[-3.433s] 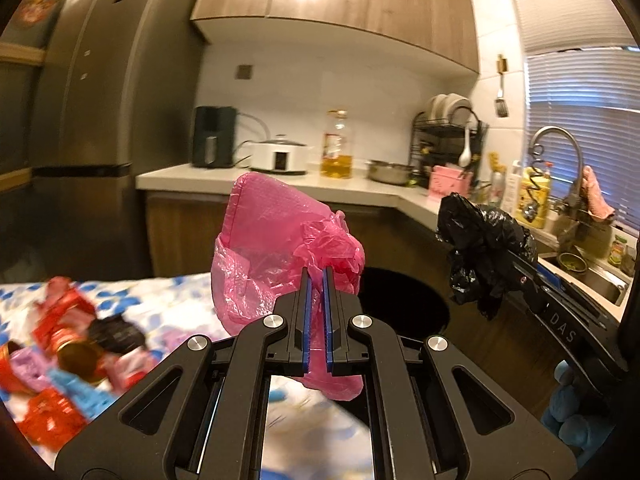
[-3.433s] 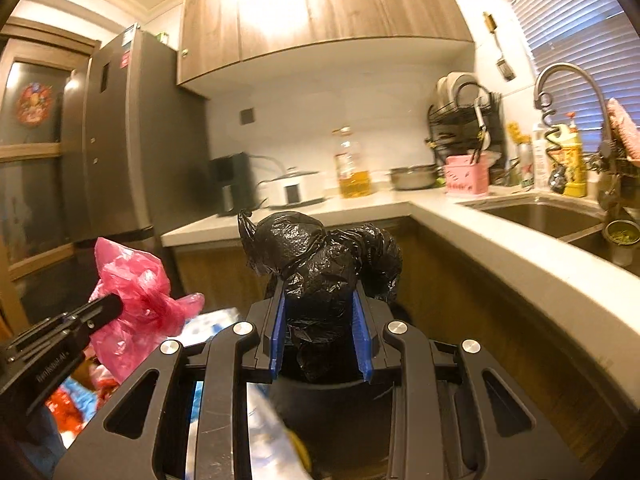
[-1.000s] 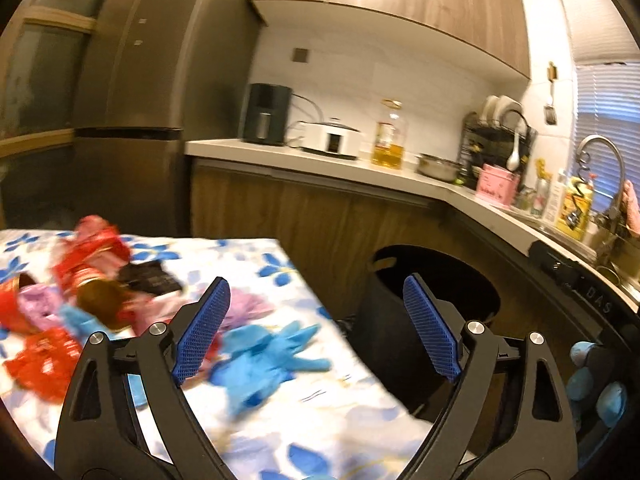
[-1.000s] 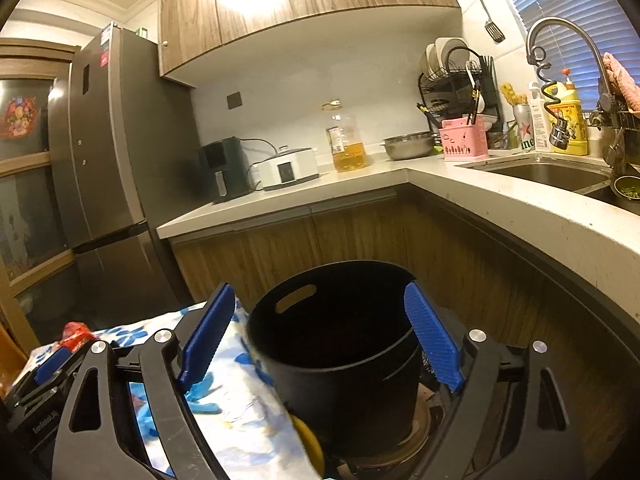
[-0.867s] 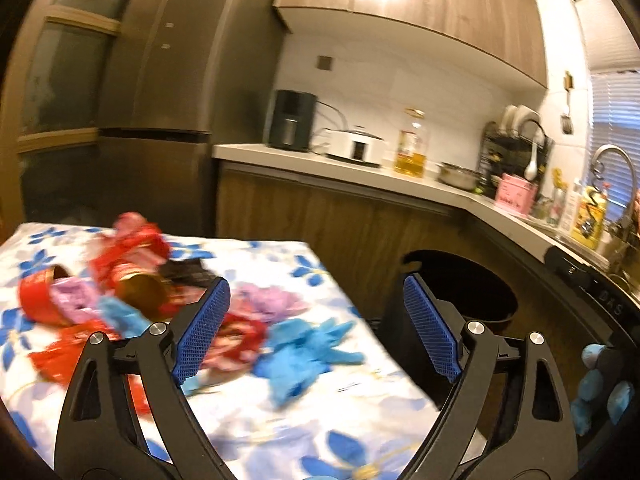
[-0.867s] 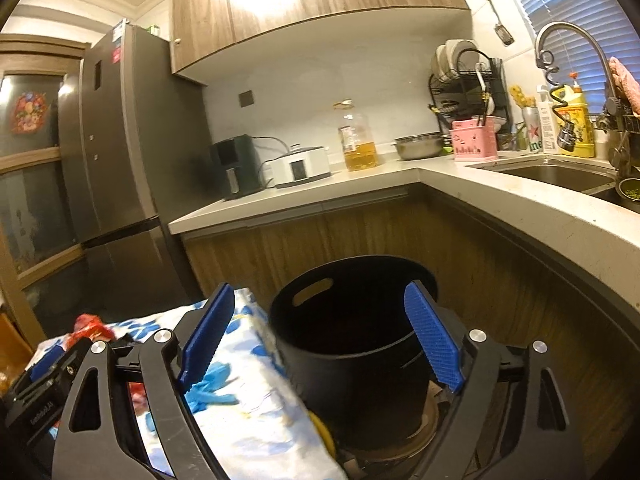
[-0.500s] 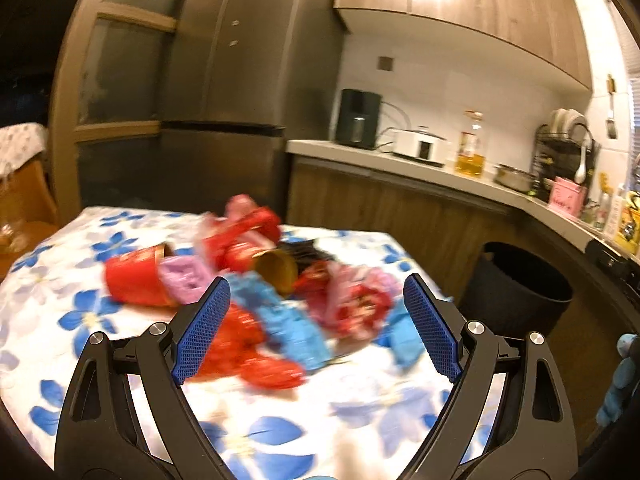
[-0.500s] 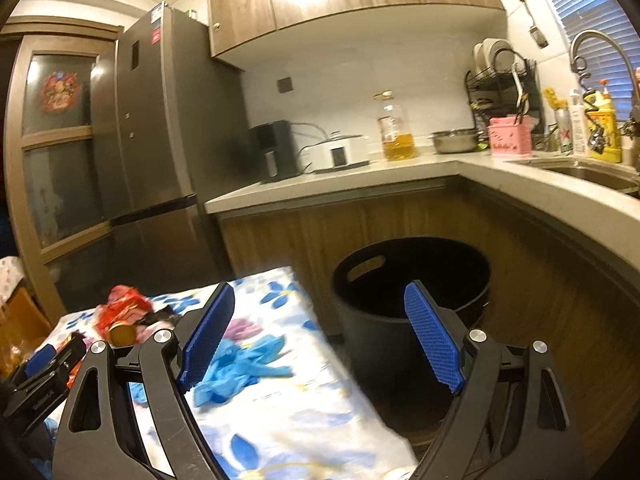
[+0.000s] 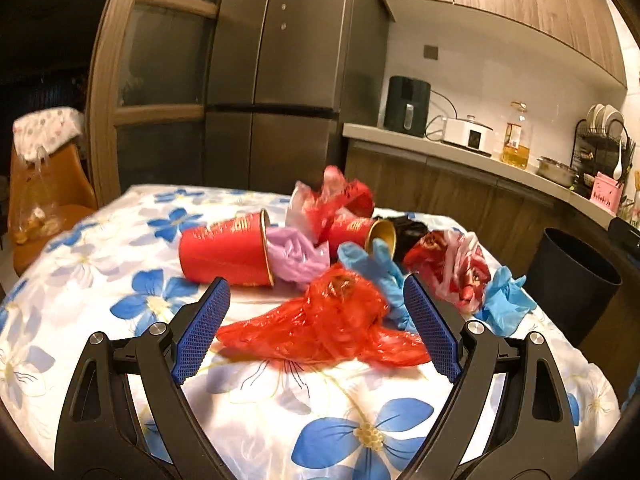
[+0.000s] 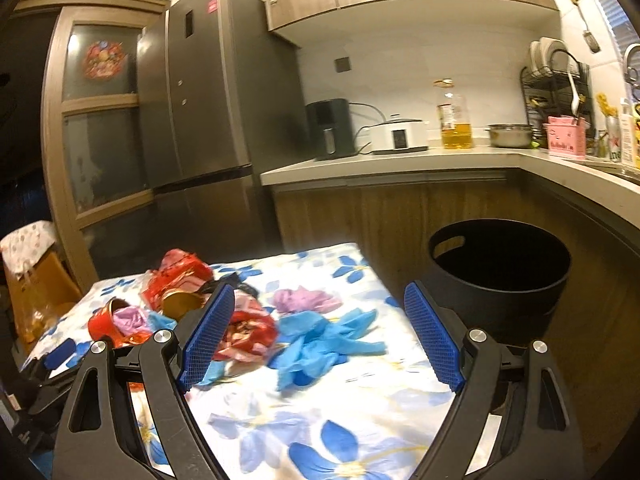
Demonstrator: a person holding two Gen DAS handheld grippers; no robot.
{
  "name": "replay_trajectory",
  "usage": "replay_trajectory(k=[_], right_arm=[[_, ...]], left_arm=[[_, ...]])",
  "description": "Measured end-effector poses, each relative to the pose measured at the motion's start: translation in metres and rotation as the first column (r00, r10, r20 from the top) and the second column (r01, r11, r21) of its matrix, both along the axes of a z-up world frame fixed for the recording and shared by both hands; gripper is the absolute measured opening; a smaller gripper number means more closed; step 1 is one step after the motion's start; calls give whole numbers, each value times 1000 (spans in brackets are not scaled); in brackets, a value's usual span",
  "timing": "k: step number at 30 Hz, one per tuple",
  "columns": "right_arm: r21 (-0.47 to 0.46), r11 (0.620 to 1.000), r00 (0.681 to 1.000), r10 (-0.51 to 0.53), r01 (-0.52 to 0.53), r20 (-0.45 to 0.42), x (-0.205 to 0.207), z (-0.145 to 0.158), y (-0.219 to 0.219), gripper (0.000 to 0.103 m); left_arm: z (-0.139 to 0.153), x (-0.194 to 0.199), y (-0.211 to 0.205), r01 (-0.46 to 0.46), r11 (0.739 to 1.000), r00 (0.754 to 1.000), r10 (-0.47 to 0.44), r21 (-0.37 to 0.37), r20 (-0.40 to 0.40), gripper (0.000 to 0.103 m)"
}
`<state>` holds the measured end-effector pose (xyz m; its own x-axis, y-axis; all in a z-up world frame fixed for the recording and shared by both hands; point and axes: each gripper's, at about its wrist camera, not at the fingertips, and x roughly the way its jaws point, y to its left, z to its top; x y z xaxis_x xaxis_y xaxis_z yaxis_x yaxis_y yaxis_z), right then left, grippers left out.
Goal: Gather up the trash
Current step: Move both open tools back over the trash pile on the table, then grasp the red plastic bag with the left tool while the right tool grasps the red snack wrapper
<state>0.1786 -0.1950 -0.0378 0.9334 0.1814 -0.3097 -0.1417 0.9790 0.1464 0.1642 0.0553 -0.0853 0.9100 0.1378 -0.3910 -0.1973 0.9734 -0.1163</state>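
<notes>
Both grippers are held wide open and empty: the left gripper (image 9: pixel 316 332) is aimed at a red plastic bag (image 9: pixel 324 328), the right gripper (image 10: pixel 318 338) at blue gloves (image 10: pixel 324 344). The trash is heaped on the flowered table (image 9: pixel 120 280), with the black bin (image 10: pixel 500 276) just beside its edge for short drops.

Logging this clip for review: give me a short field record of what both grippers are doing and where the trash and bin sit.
left gripper: open, empty, facing red plastic bag
right gripper: open, empty, facing blue gloves
trash pile: red cup on its side, purple bag, wrappers, on floral tablecloth
bin: black, beside table, contents not visible
</notes>
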Motion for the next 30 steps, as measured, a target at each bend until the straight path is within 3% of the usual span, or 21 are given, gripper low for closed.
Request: replay_trajectory(k=[4, 10, 15, 18, 30], right_arm=[[-18, 1000, 1000, 19, -20, -9, 5, -5, 13, 84], [-26, 999, 998, 41, -42, -37, 18, -13, 31, 84], [-38, 996, 995, 72, -75, -63, 29, -22, 48, 84], [-45, 994, 992, 99, -103, -84, 35, -30, 59, 84], [-71, 986, 978, 137, -149, -156, 61, -57, 89, 67]], left_arm=[[-9, 15, 3, 28, 999, 998, -29, -26, -55, 82], [-25, 35, 3, 70, 996, 984, -77, -50, -159, 50], [-29, 38, 0, 112, 992, 973, -122, -63, -195, 20], [-27, 34, 0, 128, 990, 972, -138, -62, -193, 10], [15, -22, 21, 120, 990, 991, -124, -75, -51, 8]])
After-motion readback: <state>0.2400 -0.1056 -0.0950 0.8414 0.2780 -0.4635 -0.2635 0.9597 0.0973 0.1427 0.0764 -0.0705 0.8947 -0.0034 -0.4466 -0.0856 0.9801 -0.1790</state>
